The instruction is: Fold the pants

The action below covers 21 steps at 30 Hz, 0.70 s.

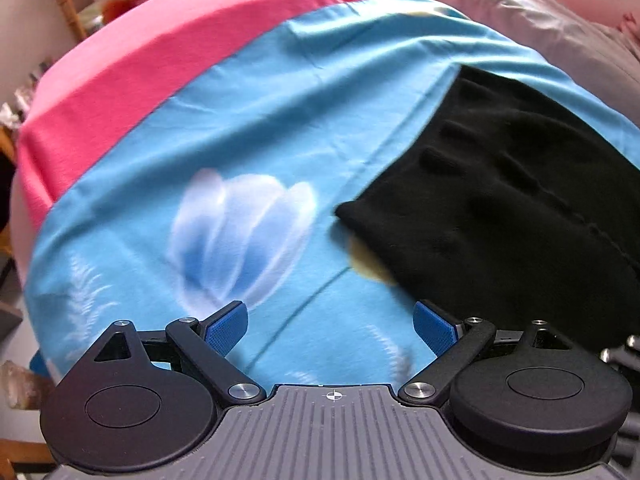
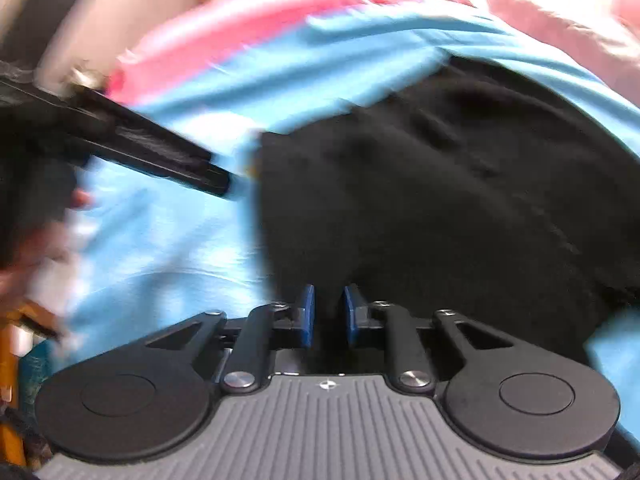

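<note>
Left wrist view: the left tongs (image 1: pixel 331 326) hang released over a smooth light-blue flower-printed bedsheet (image 1: pixel 248 128), gripping nothing. The soft, matte black knit pants (image 1: pixel 500 200) lie beside them, apparently already folded into a compact block.

Right wrist view: the right tongs (image 2: pixel 329 316) look clenched on the pants' near edge (image 2: pixel 420 200); blur leaves it uncertain. Further folding probably remains.

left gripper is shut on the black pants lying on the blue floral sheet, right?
Not quite. The left gripper is open, its blue pads wide apart over the blue floral sheet and holding nothing; the left wrist view shows it. The black pants do lie on that sheet, to its right.
</note>
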Tool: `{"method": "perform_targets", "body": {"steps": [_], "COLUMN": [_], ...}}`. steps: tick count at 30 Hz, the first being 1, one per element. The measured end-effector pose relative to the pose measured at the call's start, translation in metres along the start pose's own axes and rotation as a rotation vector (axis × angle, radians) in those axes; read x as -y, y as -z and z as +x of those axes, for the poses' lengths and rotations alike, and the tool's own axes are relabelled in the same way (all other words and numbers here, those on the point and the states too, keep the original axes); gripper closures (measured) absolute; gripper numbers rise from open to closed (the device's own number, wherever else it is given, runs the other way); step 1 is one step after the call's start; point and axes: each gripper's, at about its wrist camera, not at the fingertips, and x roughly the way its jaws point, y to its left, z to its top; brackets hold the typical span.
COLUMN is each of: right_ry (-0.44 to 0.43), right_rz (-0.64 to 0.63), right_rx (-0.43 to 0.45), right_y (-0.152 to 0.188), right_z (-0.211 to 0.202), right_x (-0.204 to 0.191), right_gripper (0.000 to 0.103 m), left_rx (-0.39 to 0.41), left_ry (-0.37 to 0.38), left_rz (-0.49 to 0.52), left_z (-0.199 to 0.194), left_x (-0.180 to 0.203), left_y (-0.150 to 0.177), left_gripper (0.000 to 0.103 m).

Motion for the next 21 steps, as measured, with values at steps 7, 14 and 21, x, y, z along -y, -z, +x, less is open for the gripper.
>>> {"method": "perform_targets", "body": {"steps": [7, 14, 21], "right_ry": [0.027, 0.055, -0.022], "right_rz": [0.043, -0.051, 0.078], "right_rx": [0.115, 0.08, 0.112], "right_y": [-0.039, -0.087, -0.087], "right_z": [-0.013, 0.095, 0.038], "right_x": [0.046, 0.035, 0.075], "right_gripper": [0.076, 0.079, 0.053], "left_rx": [0.01, 0.029, 0.05], "left_ry": [-0.039, -0.045, 0.01], "left_rz": [-0.056, -0.057, -0.017], "left_z": [-0.006, -0.008, -0.005], "left_x": [-0.03, -0.026, -0.007], "left_y": [0.01, 0.011, 0.006], "left_gripper": [0.0, 0.0, 0.0]}}
